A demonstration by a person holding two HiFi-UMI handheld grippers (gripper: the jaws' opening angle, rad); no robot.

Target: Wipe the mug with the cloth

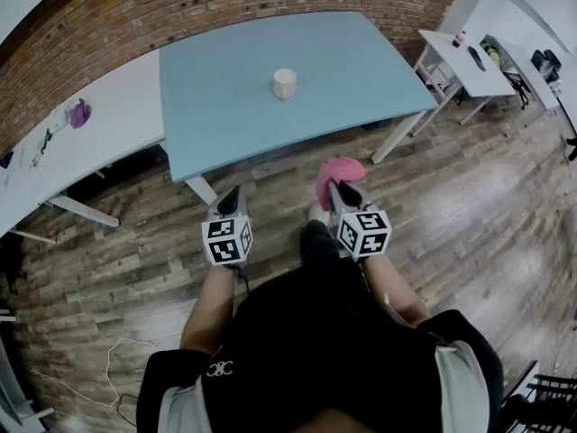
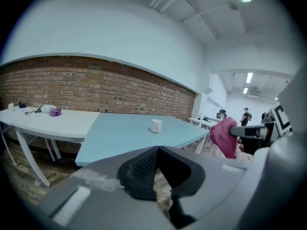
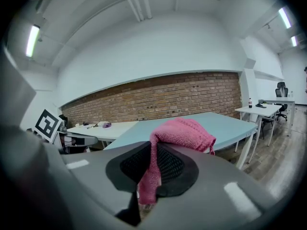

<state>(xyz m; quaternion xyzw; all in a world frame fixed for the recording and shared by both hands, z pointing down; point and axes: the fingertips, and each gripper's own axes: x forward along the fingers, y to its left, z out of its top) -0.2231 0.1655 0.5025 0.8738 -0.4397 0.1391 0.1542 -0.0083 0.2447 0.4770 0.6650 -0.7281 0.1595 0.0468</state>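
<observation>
A small white mug point(image 1: 284, 83) stands alone near the middle of the light blue table point(image 1: 225, 106); the left gripper view shows the mug point(image 2: 156, 126) far ahead. My right gripper point(image 1: 337, 188) is shut on a pink cloth point(image 1: 338, 174), which bunches above its tips over the floor, short of the table's near edge. In the right gripper view the cloth point(image 3: 180, 135) hangs down between the closed jaws. My left gripper point(image 1: 231, 194) is shut with nothing in it, held level beside the right one, in front of the table. The left gripper view also catches the cloth point(image 2: 224, 137) at right.
A white table point(image 1: 81, 152) with small items and a purple object point(image 1: 79, 113) adjoins the blue one at left. Another white desk point(image 1: 460, 61) with office chairs stands at the back right. The floor is wood plank. A brick wall point(image 1: 180, 7) runs behind the tables. A person stands far off point(image 2: 246, 116).
</observation>
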